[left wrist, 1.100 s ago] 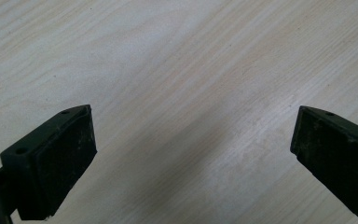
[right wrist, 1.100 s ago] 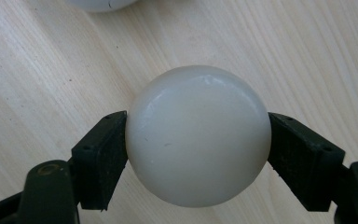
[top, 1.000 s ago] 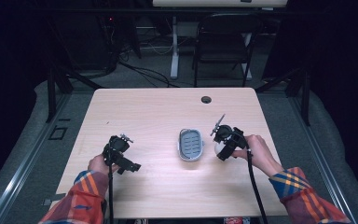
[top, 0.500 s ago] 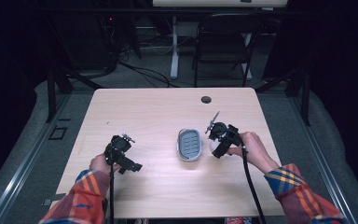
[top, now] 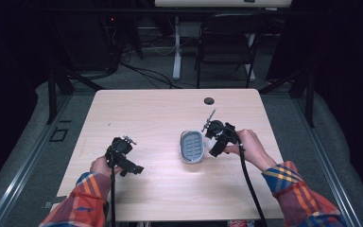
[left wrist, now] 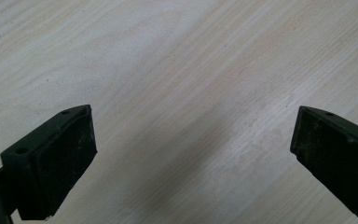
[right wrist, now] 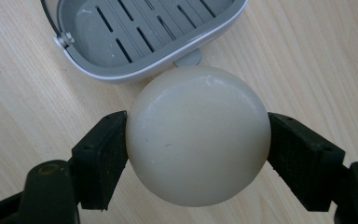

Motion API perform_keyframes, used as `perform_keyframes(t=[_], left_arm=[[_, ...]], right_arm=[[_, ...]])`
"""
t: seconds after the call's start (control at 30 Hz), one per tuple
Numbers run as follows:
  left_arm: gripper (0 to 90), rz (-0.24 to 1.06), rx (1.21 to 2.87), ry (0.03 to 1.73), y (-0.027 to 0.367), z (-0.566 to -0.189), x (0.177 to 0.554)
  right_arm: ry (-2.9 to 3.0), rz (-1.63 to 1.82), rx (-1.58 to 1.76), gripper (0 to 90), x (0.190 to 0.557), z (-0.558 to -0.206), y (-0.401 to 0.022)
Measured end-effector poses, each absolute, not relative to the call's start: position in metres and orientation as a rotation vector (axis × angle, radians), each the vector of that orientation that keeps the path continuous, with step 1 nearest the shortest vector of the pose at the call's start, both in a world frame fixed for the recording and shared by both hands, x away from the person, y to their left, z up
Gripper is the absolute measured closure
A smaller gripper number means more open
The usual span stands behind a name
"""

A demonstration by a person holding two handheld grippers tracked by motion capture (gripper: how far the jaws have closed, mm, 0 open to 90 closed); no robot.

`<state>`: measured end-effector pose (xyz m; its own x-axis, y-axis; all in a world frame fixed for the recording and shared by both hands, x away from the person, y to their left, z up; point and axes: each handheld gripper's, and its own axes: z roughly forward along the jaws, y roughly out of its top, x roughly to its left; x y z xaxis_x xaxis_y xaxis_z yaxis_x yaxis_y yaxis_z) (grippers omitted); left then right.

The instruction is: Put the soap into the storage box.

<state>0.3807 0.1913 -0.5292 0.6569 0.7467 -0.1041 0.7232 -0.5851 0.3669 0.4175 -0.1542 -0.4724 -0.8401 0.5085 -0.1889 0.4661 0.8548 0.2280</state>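
A round cream-white soap bar (right wrist: 198,135) is clamped between the two black jaws of my right gripper (right wrist: 198,154), which is shut on it. Just beyond it lies an oval grey soap dish (right wrist: 144,35) with a slotted floor and a white rim. From above, the soap dish (top: 192,146) sits right of the table's middle, and my right gripper (top: 216,146) is held at its right side with the soap (top: 211,147) peeking out pale. My left gripper (top: 123,158) hovers over the front left of the table, and its jaws stand wide open over bare wood (left wrist: 191,102).
The light wooden table (top: 146,113) has a small dark cable hole (top: 209,100) near its far edge. A black chair (top: 224,47) and cables stand on the floor behind the table. A black cable (top: 248,179) trails from the right gripper toward the front edge.
My right gripper has moved left and a little nearer, bringing the soap up to the dish's right side. The left gripper has barely shifted.
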Motion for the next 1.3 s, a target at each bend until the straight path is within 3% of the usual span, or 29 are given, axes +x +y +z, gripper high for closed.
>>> perform_keyframes(t=[1.3], left_arm=[[0.8, 0.085, 2.515, 1.155, 0.192, -0.529, 0.378]], right_arm=[[2.855, 0.26, 0.639, 23.1, 0.444, -0.455, -0.088]])
